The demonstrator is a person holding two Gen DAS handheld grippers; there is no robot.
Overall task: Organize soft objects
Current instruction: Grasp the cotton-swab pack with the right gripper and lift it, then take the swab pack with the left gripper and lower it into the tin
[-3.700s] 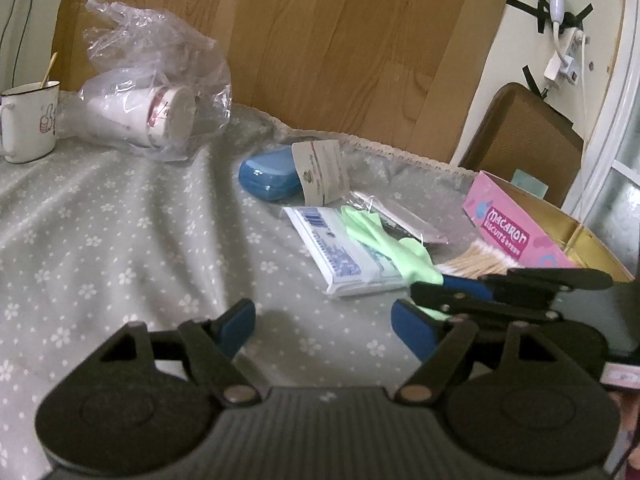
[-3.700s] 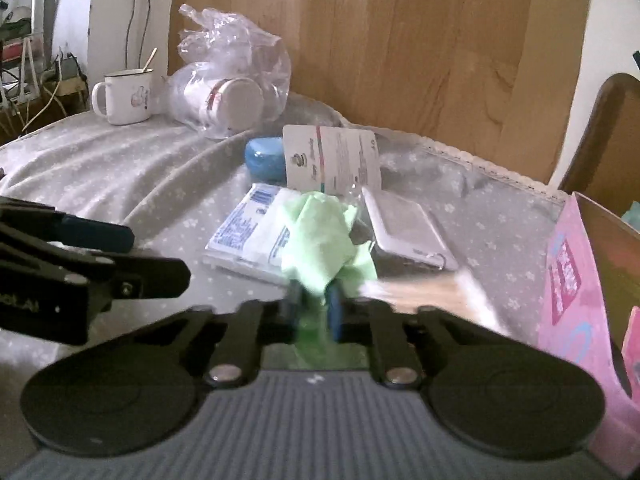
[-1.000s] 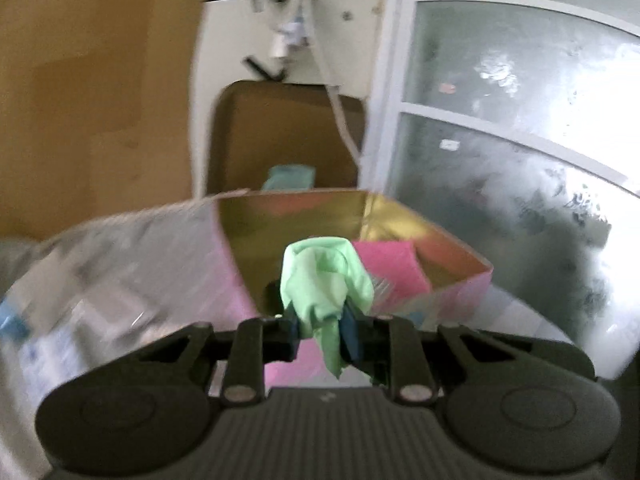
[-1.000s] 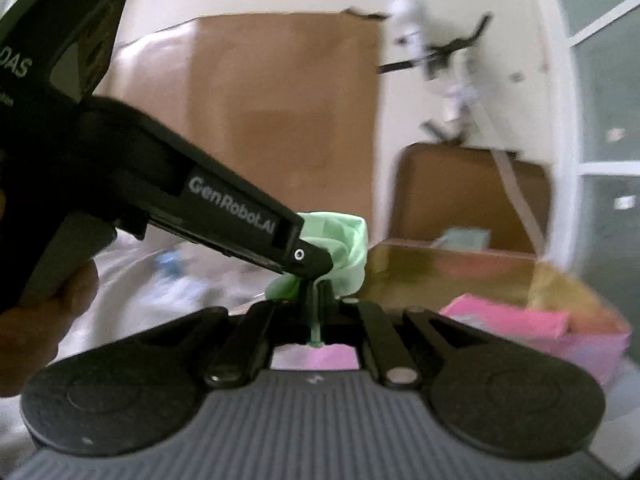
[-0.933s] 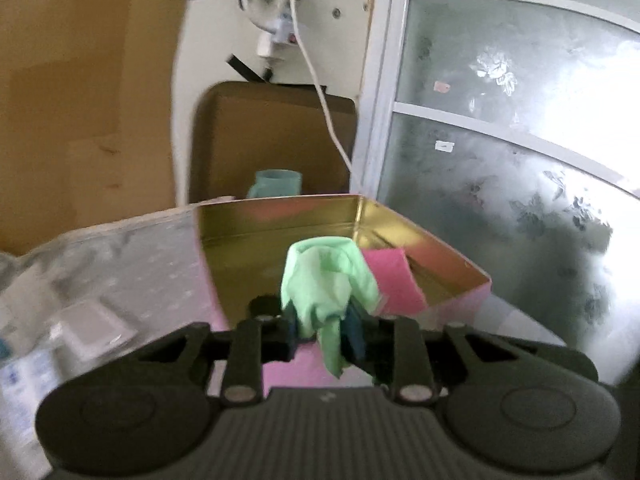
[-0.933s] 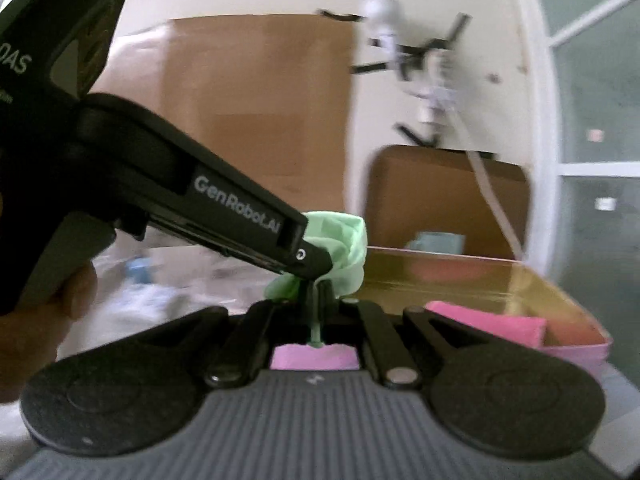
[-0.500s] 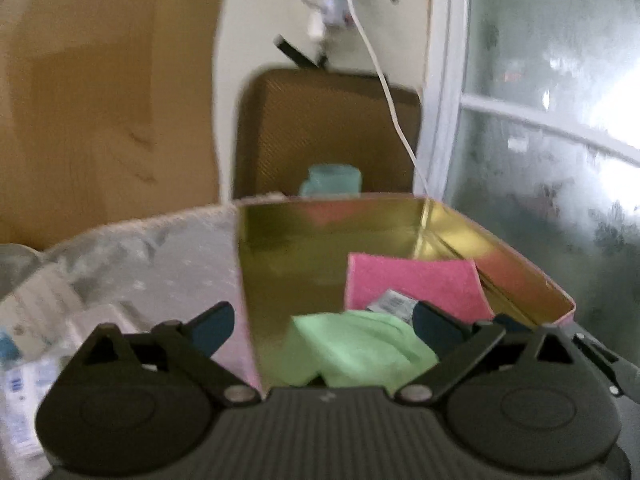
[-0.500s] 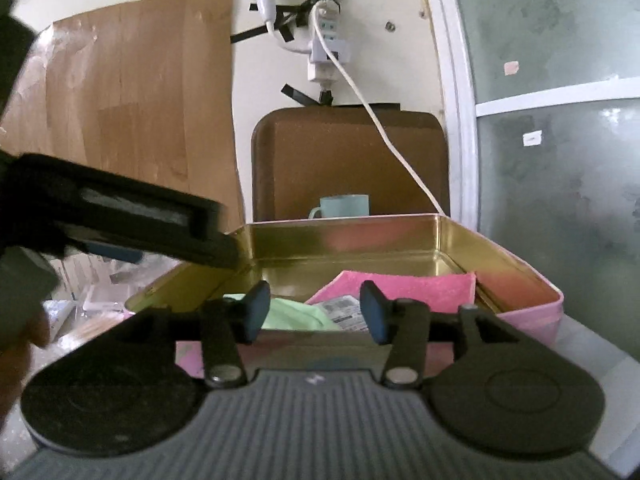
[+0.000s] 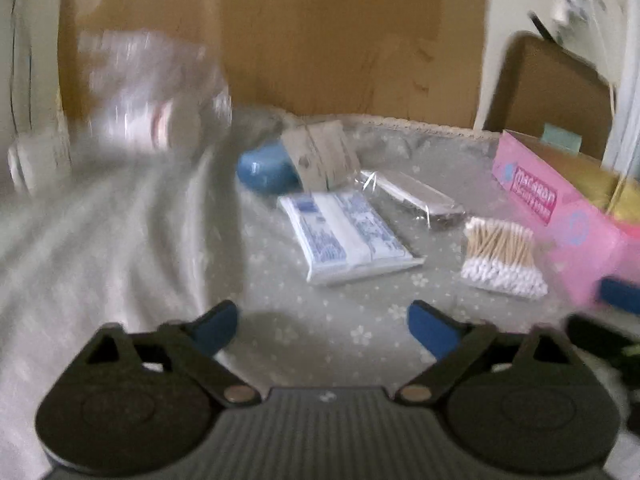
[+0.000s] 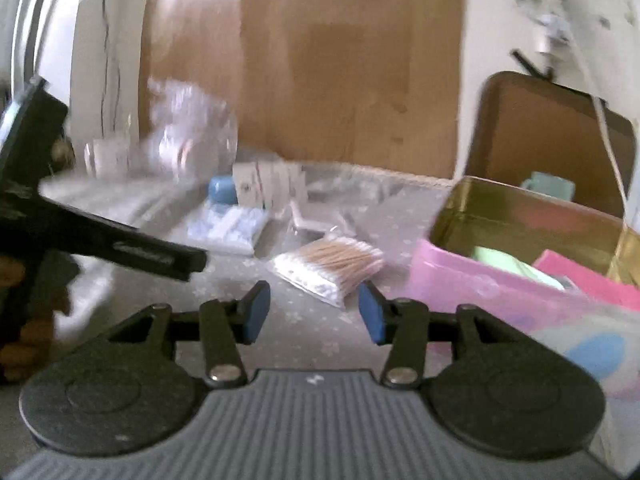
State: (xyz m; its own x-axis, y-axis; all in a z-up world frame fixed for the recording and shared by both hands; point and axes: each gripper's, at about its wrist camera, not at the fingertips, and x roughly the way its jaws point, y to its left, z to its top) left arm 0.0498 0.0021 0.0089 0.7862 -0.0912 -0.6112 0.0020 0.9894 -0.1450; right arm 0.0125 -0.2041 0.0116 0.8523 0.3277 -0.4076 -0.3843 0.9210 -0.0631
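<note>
Pink box: a pink cardboard biscuit box with a gold lining (image 10: 496, 280) stands open at the right of the table, its printed side also seen from the left wrist (image 9: 536, 196).
Green cloth: a pale green soft cloth (image 10: 508, 262) lies inside the box, beside a flat pink cloth (image 10: 588, 276); no tongs touch either.
Left gripper (image 9: 322, 326): black tongs with blue pads, spread wide apart over the cloth-covered table, holding nothing.
Right gripper (image 10: 314, 312): same build, blue pads parted with bare tabletop between them, holding nothing; it points at the cotton swabs.
Cotton swabs: a clear packet of wooden-stemmed cotton swabs (image 10: 332, 264) lies just beside the box's left wall (image 9: 502, 256).
Tissue pack: a white and blue plastic-wrapped tissue pack (image 9: 346, 236) lies flat near the table's middle.
Blue case: a rounded blue case (image 9: 266, 170) sits behind the tissue pack, touching a paper tag.
Tablecloth: grey-green fabric with small white flowers (image 9: 320, 336).
Far left: a crumpled clear plastic bag (image 9: 152, 92), blurred; what it holds looks like white cups, though that is unsure.
</note>
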